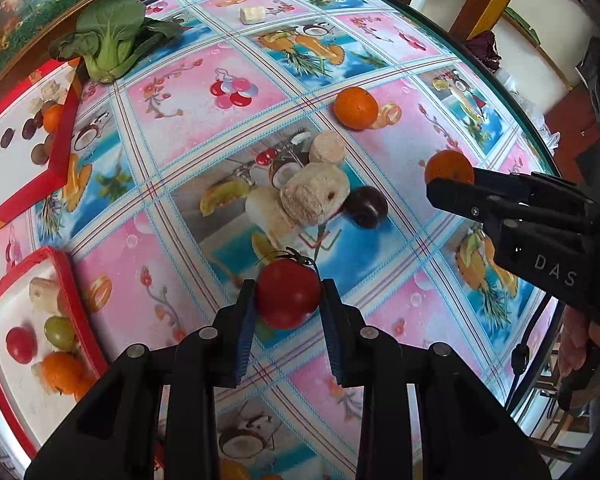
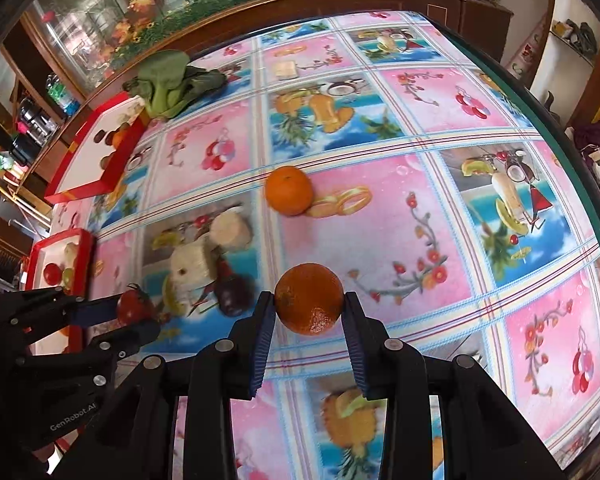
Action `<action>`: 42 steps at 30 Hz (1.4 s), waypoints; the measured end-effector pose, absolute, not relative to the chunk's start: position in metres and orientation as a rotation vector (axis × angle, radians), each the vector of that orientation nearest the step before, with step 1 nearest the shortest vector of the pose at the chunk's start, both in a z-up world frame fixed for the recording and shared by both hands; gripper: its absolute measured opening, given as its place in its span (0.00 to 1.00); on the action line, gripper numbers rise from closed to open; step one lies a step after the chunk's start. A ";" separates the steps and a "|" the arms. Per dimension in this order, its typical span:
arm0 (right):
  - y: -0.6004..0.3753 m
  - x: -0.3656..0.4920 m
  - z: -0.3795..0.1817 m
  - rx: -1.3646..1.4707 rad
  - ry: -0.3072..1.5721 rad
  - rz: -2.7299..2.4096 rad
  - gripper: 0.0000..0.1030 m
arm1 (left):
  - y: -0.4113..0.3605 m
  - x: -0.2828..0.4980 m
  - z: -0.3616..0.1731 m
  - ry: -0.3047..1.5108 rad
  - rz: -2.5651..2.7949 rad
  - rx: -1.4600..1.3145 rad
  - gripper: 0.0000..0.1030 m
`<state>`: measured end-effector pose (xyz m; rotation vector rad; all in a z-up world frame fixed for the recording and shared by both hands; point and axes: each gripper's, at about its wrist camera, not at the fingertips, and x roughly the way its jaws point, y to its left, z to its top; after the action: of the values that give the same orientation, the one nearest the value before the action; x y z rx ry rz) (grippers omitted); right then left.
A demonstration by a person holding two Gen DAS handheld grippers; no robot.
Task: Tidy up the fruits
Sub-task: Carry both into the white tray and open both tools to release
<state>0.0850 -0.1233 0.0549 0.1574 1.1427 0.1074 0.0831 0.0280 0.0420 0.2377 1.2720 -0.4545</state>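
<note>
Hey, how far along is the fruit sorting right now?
Partly done. The near red tray and the far red tray already hold fruit. In hand: the left tool grips a tomato, the right tool an orange. Left on the table: another orange, a dark plum, pale cut chunks and a leafy green.

Red tomato [image 1: 288, 294], orange mandarin [image 2: 309, 298], pink-and-blue fruit-print tablecloth [image 2: 380, 232], possibly dark-purple plum [image 1: 367, 207].

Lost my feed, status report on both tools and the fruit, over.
Left tool shut on tomato. Right tool shut on orange. Second orange loose on table. Nothing in the way.
</note>
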 end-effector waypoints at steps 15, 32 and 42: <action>-0.073 0.055 0.078 0.173 1.107 0.186 0.34 | 0.061 0.057 0.064 1.245 -0.446 0.198 0.27; -0.016 0.036 0.086 0.125 1.116 0.279 0.34 | 0.151 0.025 0.075 1.262 -0.355 0.055 0.28; 0.047 0.028 0.087 0.068 1.132 0.394 0.34 | 0.232 0.018 0.072 1.269 -0.215 -0.069 0.28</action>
<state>0.0278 0.0474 0.0871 0.0681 1.1321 0.3939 0.0184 0.2325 0.0720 -0.0691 1.2693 -0.2150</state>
